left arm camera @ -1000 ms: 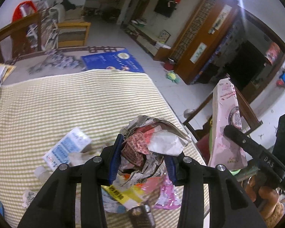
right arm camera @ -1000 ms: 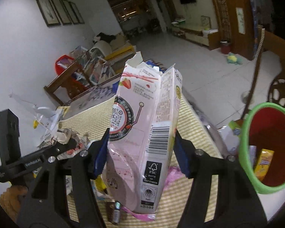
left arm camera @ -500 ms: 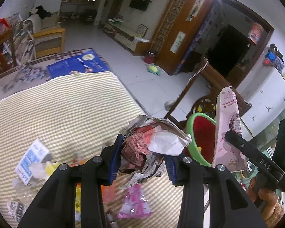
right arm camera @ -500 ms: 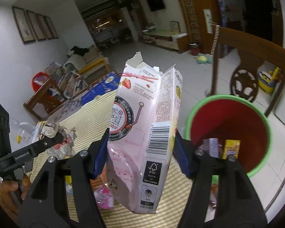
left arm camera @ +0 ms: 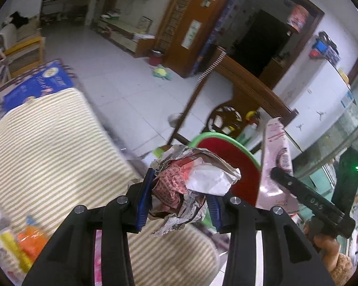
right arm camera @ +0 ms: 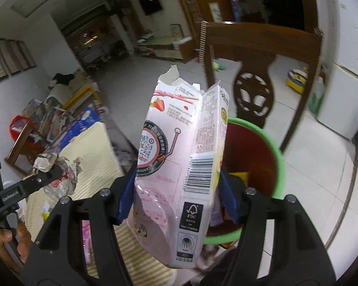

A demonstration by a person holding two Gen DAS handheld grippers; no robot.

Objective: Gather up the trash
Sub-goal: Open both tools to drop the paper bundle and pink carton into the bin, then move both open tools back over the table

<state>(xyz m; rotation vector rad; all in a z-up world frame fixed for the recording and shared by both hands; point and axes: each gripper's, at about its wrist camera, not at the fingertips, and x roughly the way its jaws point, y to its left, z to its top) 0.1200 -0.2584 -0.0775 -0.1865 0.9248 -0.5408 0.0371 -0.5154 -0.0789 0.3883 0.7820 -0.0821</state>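
Pink milk carton sits clamped upright in the right gripper, in front of the green-rimmed red bin; crumpled newspaper wad is pinched in the left gripper, beside the striped tablecloth's edge.

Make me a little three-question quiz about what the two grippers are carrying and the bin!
1. True or false: the left gripper holds a wad of crumpled paper.
2. What does the right gripper hold? A) a glass bottle B) a pink strawberry carton C) a spoon
3. Fill in: the bin is red inside with a ____ rim.

Key
1. True: its jaws squeeze the wad.
2. B: the torn-open carton stands between its jaws.
3. Green; some packets already lie inside.
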